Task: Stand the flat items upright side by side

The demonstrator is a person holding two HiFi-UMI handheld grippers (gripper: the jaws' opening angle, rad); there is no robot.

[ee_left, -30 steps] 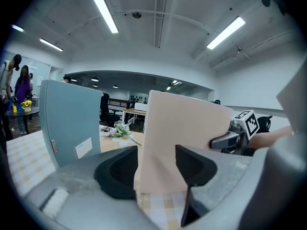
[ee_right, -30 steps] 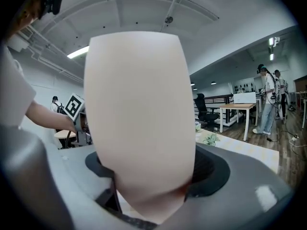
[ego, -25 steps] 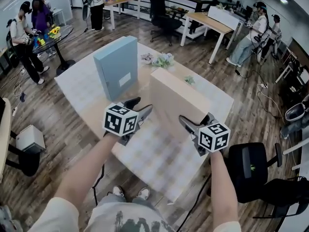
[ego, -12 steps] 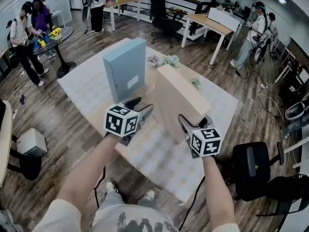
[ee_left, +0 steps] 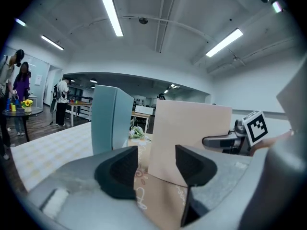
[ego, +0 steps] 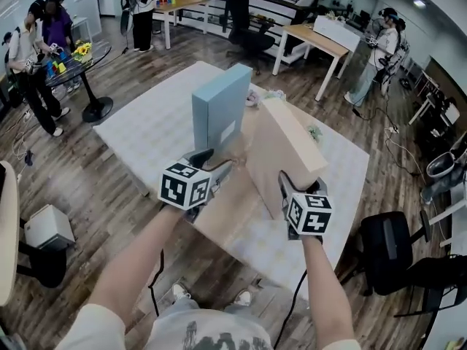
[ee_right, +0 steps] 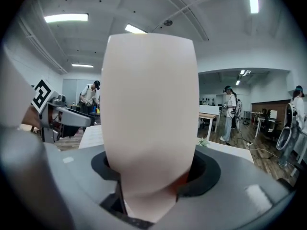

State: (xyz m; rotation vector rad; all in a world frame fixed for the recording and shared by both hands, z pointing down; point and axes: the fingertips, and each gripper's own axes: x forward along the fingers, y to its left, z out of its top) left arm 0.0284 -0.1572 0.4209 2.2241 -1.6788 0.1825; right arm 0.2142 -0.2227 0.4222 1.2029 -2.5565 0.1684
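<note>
**Right gripper** (ego: 300, 184): My jaws have just been closing. They now clamp the near end of the beige box (ego: 281, 148), with 1 pad on each broad face. The box stands on edge above the table (ego: 146, 130), its long top edge running away from me. I cannot tell whether its lower edge touches the tabletop.

**Left gripper** (ee_left: 156, 164): My jaws stand apart and grip nothing. The gripper hovers over the near part of the table, just left of the beige box. Only that box's lower corner and the tabletop show beyond the pads.

**Blue box** (ego: 219, 108): It stands upright on the table, left of the beige box. The 2 boxes are near each other with a gap between them.
</note>
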